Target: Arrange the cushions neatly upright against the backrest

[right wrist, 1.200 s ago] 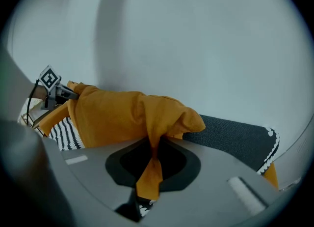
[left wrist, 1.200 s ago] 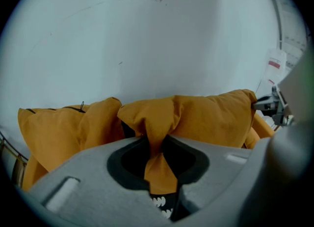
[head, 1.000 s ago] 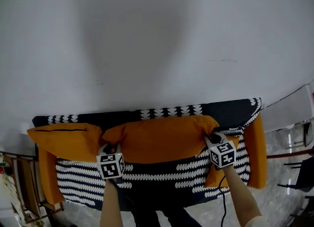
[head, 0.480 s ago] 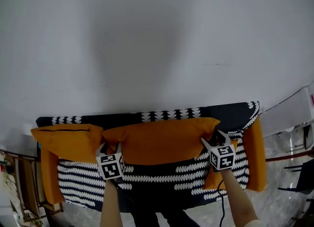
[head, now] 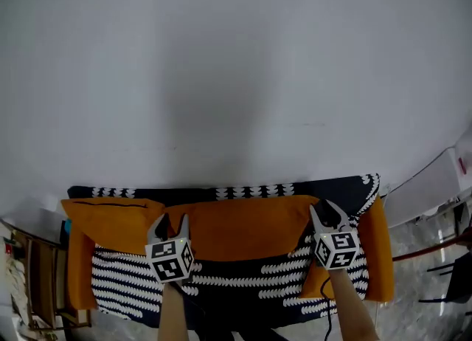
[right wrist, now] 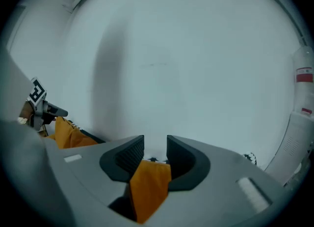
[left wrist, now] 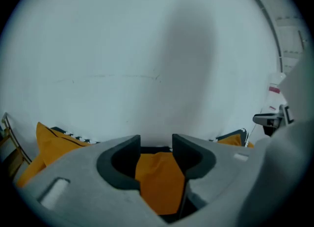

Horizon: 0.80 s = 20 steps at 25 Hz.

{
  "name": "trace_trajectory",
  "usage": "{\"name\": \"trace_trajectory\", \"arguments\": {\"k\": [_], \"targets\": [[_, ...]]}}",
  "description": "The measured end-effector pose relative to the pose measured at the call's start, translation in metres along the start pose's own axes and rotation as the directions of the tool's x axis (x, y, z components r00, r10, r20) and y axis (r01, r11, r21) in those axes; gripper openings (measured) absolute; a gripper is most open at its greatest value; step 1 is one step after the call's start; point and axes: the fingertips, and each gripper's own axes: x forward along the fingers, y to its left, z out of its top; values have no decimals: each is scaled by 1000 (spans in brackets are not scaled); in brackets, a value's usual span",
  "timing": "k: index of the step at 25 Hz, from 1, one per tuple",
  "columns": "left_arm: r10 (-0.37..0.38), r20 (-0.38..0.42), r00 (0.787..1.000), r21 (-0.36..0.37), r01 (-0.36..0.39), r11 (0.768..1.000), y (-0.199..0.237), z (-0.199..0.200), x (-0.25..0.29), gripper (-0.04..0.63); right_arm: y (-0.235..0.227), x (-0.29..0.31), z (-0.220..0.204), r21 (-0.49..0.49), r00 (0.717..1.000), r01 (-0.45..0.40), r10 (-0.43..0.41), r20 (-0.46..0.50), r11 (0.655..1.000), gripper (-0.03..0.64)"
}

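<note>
A white wall (head: 236,74) fills the view beyond and above both grippers. Below them runs the sofa (head: 243,282), dark with white patterned rows, its backrest (head: 335,187) just ahead of the jaw tips. The long orange middle cushion (head: 243,225) spans the stretch between the two grippers and leans against the backrest, its top edge close under the backrest's top. A second orange cushion (head: 103,216) stands against the backrest just outward of the left gripper (head: 171,220). A third (head: 381,255) stands on edge at the sofa's end, outward of the right gripper (head: 327,212). The left gripper hangs above the middle cushion's upper left corner. Its jaws have just been closing slightly but stand apart, and orange cloth shows through the gap beneath them without being pinched. The right gripper hangs above the upper right corner. Its jaws have just been closing too, to a narrower gap, and they likewise clamp nothing.
</note>
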Motion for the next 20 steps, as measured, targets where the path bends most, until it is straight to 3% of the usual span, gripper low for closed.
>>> {"name": "trace_trajectory", "arguments": {"k": [4,8,20], "targets": [[-20,116,993,33,16,999,-26,41,-43,176,11,-29,45,-38,995,-18,21,100,999,75],[-31,209,977,61,18,998,-41,74,-81,101,26,-55,78,-72,983,-29,42,178,997,31],[-52,381,923,82,22,996,-64,127,-183,81,63,-129,131,-60,956,-24,40,290,998,9]]}}
